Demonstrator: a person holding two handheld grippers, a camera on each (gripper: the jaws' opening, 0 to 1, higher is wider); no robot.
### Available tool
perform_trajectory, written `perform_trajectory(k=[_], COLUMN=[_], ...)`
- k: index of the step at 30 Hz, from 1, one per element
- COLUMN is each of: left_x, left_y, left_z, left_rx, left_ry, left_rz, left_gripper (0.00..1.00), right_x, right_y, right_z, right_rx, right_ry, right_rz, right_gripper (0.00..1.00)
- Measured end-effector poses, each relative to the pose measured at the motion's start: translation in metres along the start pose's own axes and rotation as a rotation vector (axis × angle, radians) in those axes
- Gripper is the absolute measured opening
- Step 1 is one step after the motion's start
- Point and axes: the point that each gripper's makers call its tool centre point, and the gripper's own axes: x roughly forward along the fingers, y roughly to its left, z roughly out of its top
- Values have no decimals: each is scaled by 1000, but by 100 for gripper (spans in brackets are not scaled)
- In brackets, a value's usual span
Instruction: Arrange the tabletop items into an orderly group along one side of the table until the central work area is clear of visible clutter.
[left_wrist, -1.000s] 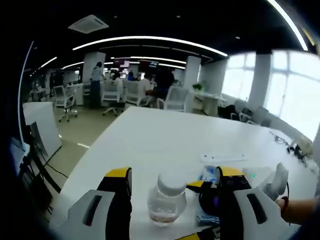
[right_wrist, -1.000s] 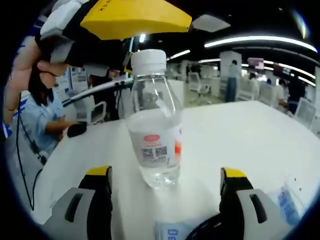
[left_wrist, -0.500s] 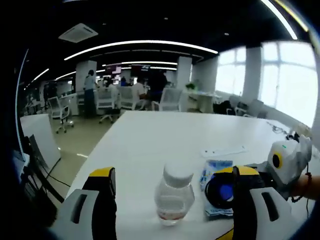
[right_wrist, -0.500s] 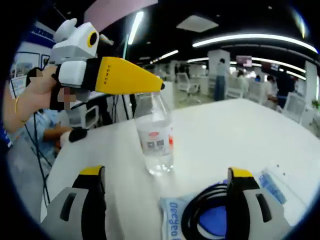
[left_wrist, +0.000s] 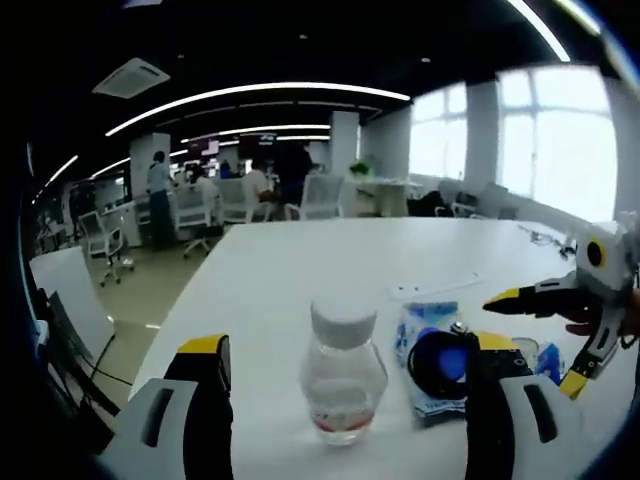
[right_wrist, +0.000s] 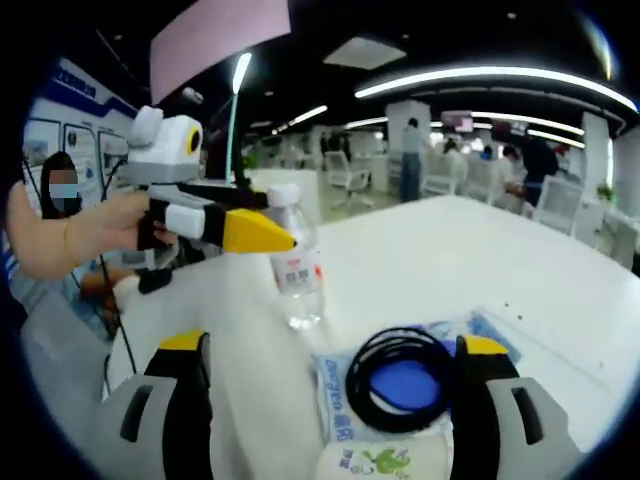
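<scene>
A clear water bottle (left_wrist: 342, 385) with a white cap stands upright on the white table (left_wrist: 320, 260), between the wide-apart jaws of my open left gripper (left_wrist: 350, 345), touching neither. To its right a black cable coil (left_wrist: 440, 362) lies on a blue packet (left_wrist: 425, 330). My right gripper (left_wrist: 540, 335) enters from the right, open and empty. In the right gripper view, my right gripper (right_wrist: 333, 350) stands open just short of the cable coil (right_wrist: 400, 385). Beyond it the left gripper (right_wrist: 285, 225), held by a hand, flanks the bottle (right_wrist: 296, 270).
A small white packet with green print (right_wrist: 375, 462) lies at the near edge of the blue packet (right_wrist: 338, 400). A long white strip (left_wrist: 432, 290) lies farther along the table. A seated person (right_wrist: 50, 250) is beyond the table's left edge. Office chairs and desks stand behind.
My left gripper's jaws spread wider around the bottle. My right gripper backed away from the bottle, bringing the cable coil and packets into its view. The bottle stayed upright.
</scene>
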Motion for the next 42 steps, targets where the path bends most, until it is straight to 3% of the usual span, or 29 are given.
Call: perform_trajectory(k=[3,10,14,20,25,42], left_x=[1,5,7,11,14,18], left_y=[6,4,8,3,3,7], left_z=[-7,-16,-22,-32,-42,-39], left_rx=[8,24,55,18,23,12], left_ry=[21,29,50,77,115,87], left_rz=[40,38,72,76,92,142], left_gripper=[88,75,65,56,40,37], right_x=[-9,-24,-32,-40,-45,-54], right_y=[-1,-3,-4,-6,-8,-12], right_z=[-3,-16,-20,-21,-23,-26], right_rx=[-3,18,22,17,25,56], right_ry=[2,14,20,23,21,5], right_rz=[-20,-48,-64,-91,-112,-154], right_gripper=[100,100,100,100,100,98])
